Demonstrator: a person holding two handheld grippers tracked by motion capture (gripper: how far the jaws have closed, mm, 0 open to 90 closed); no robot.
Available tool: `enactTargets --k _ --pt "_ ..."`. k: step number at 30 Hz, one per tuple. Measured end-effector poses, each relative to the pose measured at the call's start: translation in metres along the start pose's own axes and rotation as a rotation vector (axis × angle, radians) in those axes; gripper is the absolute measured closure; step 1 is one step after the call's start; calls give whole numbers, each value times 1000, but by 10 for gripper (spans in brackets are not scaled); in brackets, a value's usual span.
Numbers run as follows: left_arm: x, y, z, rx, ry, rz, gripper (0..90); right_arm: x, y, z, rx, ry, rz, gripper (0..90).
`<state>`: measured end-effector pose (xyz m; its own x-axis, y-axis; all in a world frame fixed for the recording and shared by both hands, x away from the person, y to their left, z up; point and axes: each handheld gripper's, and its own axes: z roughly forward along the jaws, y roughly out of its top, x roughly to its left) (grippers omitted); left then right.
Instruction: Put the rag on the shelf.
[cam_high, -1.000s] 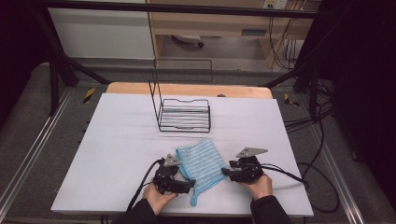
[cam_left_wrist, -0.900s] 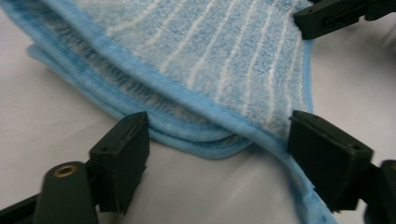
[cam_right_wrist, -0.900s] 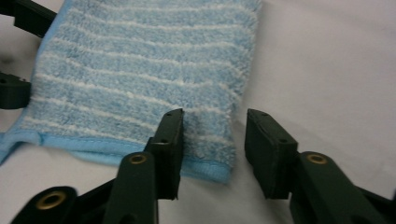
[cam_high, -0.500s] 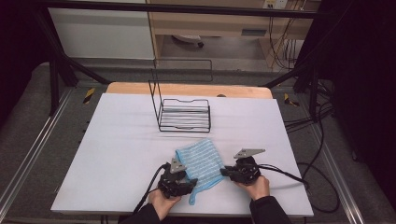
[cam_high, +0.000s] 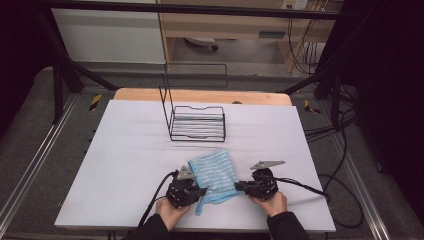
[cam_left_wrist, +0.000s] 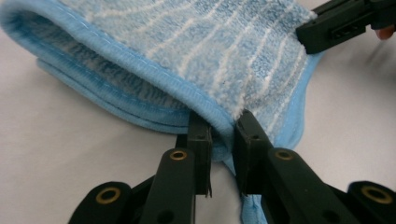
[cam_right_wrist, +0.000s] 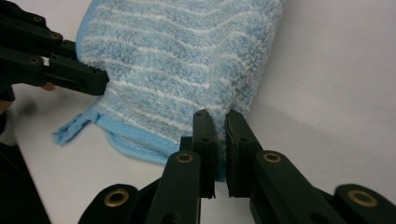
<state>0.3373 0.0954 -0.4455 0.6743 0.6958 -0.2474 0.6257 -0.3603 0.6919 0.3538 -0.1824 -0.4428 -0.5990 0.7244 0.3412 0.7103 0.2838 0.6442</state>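
Near the desk's (cam_high: 125, 150) front edge, the left tool (cam_high: 196, 190) and right tool (cam_high: 240, 187) each pinch the folded blue cloth (cam_high: 214, 171). Toward the back edge stands a black wire rack (cam_high: 197, 125); grey floor (cam_high: 30, 150) surrounds the white desk.

Both grippers (cam_high: 201, 190) (cam_high: 240, 187) have drawn the blue cloth (cam_high: 214, 172) nearer the person, seemingly folded tighter.

no legible text, labels or numbers

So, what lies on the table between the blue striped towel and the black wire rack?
Nothing: in the high view a bare strip of white table separates the blue striped towel from the black wire rack.
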Motion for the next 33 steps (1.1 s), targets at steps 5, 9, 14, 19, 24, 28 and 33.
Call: enactTargets --k 5,9,14,19,24,28,33 --pt "8 3 -8 29 -12 34 785 10 -8 -1 -18 47 69 845" --pt "12 3 -14 68 -16 98 785 25 -13 1 -25 3 46 841" --pt "15 1 -17 88 -21 117 783 34 -17 3 -46 -34 55 780" --pt "14 0 -17 69 -25 116 777 29 -16 -1 -131 -108 -78 490" --pt "10 -6 -11 30 -62 64 732 17 -11 -5 -150 -163 -157 546" --pt "4 -8 -14 19 -55 49 622 11 -11 2 -85 -156 -163 683" --pt "-11 -13 -24 7 -48 46 589 9 -13 4 -38 -145 -160 851"
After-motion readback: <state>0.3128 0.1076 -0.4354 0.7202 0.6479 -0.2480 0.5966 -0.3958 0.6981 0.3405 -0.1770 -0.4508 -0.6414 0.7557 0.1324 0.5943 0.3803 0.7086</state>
